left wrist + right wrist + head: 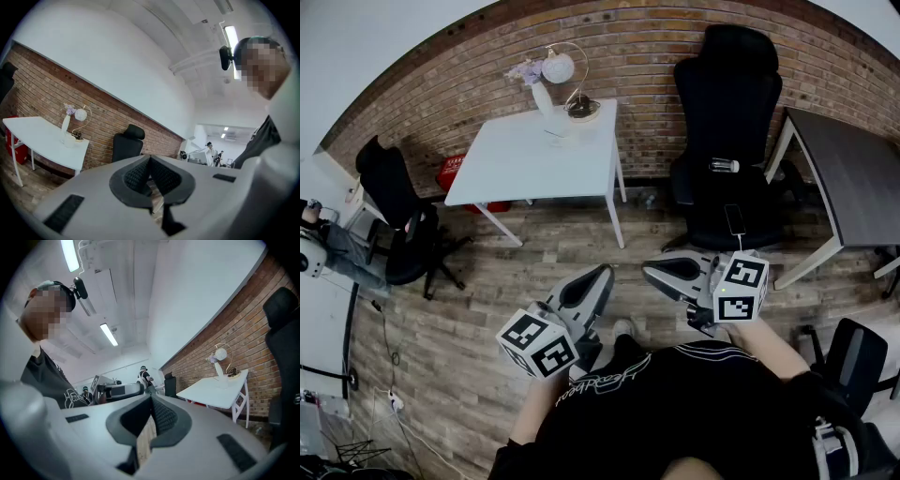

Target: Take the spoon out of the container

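A white table (pixel 534 155) stands far ahead by the brick wall. On its far edge sits a small round container (pixel 581 110) with something dark in it; I cannot make out a spoon at this distance. The container also shows in the left gripper view (pixel 76 137) and the right gripper view (pixel 233 375). My left gripper (pixel 598 272) and right gripper (pixel 649 272) are held close to my body over the wooden floor, well short of the table. Both are shut with nothing between the jaws, whose tips meet in the left gripper view (pixel 150 159) and the right gripper view (pixel 151 399).
A white vase (pixel 543 94) and a globe lamp (pixel 558 67) stand beside the container. A black office chair (pixel 727 141) is right of the white table, a dark table (pixel 848 178) further right. A red crate (pixel 450 173) and another black chair (pixel 394 206) are at left.
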The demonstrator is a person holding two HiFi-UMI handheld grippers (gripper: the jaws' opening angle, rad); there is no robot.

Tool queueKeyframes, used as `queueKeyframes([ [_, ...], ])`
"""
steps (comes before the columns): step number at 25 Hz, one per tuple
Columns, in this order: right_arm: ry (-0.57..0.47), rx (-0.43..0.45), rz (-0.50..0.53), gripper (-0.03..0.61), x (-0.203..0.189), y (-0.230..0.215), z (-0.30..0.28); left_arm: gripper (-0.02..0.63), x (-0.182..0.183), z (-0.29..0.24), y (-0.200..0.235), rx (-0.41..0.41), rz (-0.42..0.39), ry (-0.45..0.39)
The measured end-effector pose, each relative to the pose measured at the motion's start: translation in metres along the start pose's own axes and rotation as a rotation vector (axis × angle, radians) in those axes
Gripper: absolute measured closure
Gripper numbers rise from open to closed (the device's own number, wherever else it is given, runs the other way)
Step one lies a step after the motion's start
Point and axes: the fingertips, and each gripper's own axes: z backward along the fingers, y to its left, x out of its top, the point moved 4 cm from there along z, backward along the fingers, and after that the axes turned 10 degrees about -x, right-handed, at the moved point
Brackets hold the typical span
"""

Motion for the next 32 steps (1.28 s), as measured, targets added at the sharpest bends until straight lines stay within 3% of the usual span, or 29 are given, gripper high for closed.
queueKeyframes([
  [9, -0.016, 0.006, -0.006, 0.581, 0.004, -0.012, -0.007, 0.609, 0.007, -0.006, 0.009, 0.003, -0.016, 0.000],
  [17, -0.021, 0.015, -0.037, 0.581, 0.009, -0.041, -0.048, 0.609, 0.015, -0.008, 0.059, 0.006, 0.002, -0.015],
  [23, -0.009, 0.001, -0.060, 0.581, 0.018, -0.082, -0.099, 0.609, 0.031, -0.013, 0.127, -0.002, 0.030, -0.019],
  [32, 0.000, -0.074, -0.111, 0.581, 0.060, -0.160, -0.224, 0.607, 0.097, -0.016, 0.277, -0.018, 0.067, -0.003],
])
